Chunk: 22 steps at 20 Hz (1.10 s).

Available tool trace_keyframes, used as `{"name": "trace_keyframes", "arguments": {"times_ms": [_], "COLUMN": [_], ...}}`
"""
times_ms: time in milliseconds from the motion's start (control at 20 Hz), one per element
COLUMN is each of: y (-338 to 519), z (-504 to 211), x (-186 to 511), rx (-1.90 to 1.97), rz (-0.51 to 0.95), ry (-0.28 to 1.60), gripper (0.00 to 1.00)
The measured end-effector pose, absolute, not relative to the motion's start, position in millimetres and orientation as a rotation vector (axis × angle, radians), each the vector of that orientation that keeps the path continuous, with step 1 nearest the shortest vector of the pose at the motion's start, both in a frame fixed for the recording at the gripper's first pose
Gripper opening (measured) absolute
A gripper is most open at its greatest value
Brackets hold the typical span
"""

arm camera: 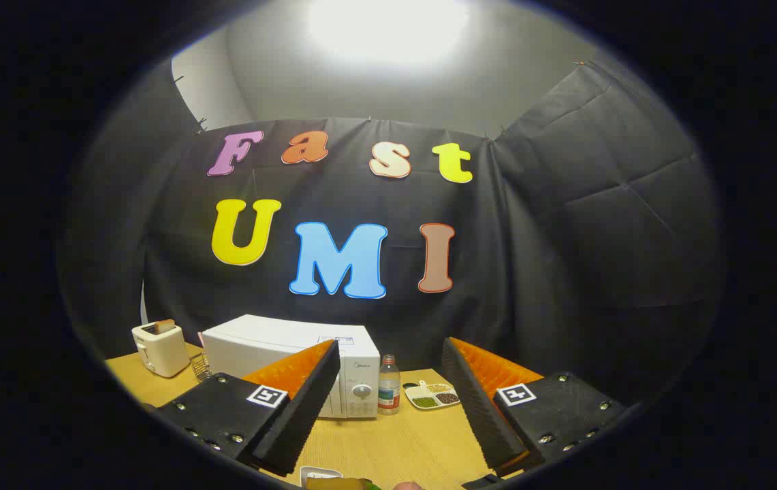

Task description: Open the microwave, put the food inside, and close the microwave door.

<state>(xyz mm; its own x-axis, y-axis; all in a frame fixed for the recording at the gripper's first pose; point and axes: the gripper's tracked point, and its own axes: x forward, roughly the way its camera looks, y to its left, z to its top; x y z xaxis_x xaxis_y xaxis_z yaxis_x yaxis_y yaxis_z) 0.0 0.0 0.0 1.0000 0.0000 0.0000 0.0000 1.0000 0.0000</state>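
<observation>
A white microwave (272, 347) stands on the wooden table (395, 442) beyond my left finger, which covers much of its front; its knob panel (359, 391) shows, and the door looks shut. My gripper (388, 408) hangs above the table, open wide, with nothing between its fingers. Close below the fingers, a white dish with food (334, 480) peeks in at the table's near edge, mostly hidden.
A white toaster (160, 348) with a slice of bread stands left of the microwave, with a wire rack (201, 365) between them. A small bottle (389, 386) stands right of the microwave, then a divided white plate of beans (433, 395). Black cloth walls the booth.
</observation>
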Motion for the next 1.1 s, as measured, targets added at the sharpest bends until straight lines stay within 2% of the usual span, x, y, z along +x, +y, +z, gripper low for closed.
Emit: {"name": "trace_keyframes", "arguments": {"times_ms": [1100], "y": [4.3], "z": [-3.3], "x": [9.1], "rx": [-0.002], "rz": [-0.012], "ry": [0.006], "gripper": [0.96]}}
